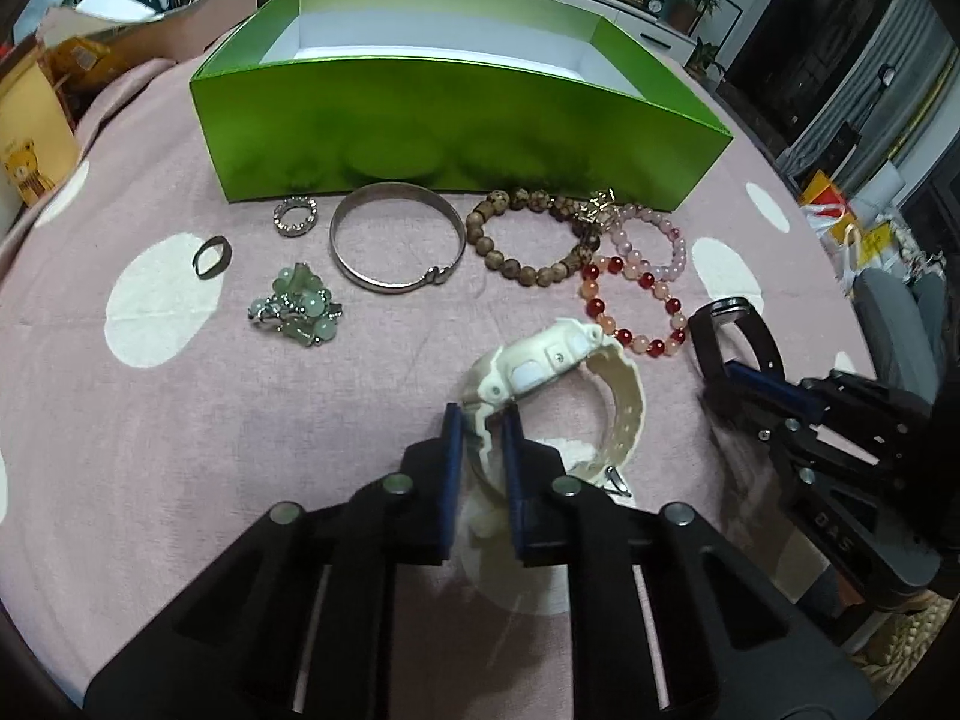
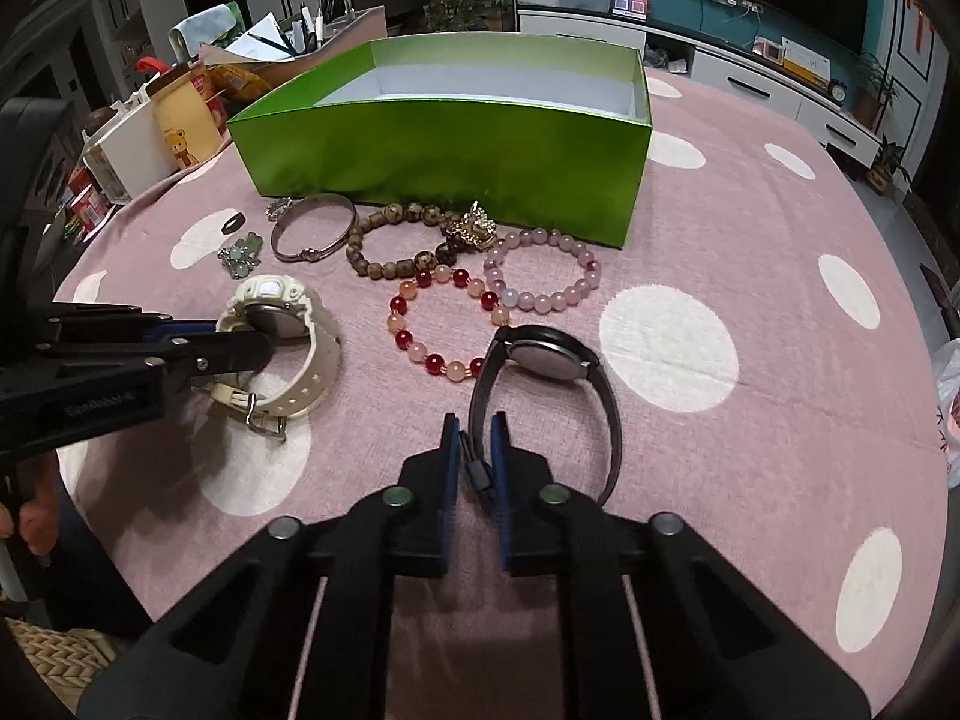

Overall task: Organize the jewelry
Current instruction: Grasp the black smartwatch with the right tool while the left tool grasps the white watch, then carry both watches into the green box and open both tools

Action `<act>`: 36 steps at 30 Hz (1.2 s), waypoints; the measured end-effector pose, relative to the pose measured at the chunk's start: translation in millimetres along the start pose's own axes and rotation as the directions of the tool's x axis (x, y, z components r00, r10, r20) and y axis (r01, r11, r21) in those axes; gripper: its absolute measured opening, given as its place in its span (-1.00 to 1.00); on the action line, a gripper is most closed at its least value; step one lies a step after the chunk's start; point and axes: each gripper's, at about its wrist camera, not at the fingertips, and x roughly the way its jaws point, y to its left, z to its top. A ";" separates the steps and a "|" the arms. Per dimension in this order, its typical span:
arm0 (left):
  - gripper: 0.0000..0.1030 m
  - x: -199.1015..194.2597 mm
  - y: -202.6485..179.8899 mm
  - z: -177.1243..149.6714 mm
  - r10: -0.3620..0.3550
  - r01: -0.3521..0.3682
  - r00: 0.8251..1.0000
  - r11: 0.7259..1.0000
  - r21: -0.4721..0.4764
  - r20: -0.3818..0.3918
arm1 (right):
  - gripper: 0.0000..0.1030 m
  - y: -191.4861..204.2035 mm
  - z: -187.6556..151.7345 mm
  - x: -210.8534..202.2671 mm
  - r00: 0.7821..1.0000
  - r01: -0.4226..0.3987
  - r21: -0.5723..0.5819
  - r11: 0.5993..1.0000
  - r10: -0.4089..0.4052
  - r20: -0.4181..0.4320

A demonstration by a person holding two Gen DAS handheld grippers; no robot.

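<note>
Blue-padded fingers of the left gripper (image 1: 483, 420) pinch the ribbed cream strap of the chunky white watch (image 1: 558, 360), its case tipped up toward the glossy green box (image 1: 456, 138). Right gripper (image 2: 477, 429) clamps the thin dark band of the black watch (image 2: 543, 360), round face toward the box too. Between watches and box lie a red-and-peach bead bracelet (image 2: 444, 324), wooden beads (image 2: 396, 240) and a smooth silver bangle (image 1: 396, 240) on the pink dotted tabletop (image 2: 750, 240).
</note>
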 end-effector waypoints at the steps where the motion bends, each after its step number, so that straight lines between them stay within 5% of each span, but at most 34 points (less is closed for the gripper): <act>1: -0.75 -0.3 2.0 -0.3 -0.011 0.011 1.000 1.000 -0.007 0.002 | -0.88 0.1 -0.3 -0.9 1.000 -0.004 0.001 1.000 0.004 0.005; 10: -0.75 -40.5 22.7 20.9 -0.056 0.063 0.994 0.996 -0.063 0.099 | -0.89 -8.8 29.9 -51.0 0.984 -0.078 0.030 0.997 0.072 0.164; 19: -0.75 -81.9 41.5 104.6 0.057 -0.039 0.966 0.996 -0.075 0.254 | -0.89 -5.1 108.4 -64.4 0.949 -0.077 -0.038 0.996 0.085 0.305; 27: -0.75 -37.8 59.2 160.2 0.089 -0.068 0.978 0.991 -0.116 0.189 | -0.89 -9.8 159.6 -13.0 0.960 -0.102 -0.020 0.995 0.104 0.258; 36: -0.59 10.5 66.9 177.4 0.146 -0.134 0.982 0.985 -0.106 0.118 | -0.76 -22.6 179.4 51.0 0.983 -0.099 0.038 0.994 0.092 0.156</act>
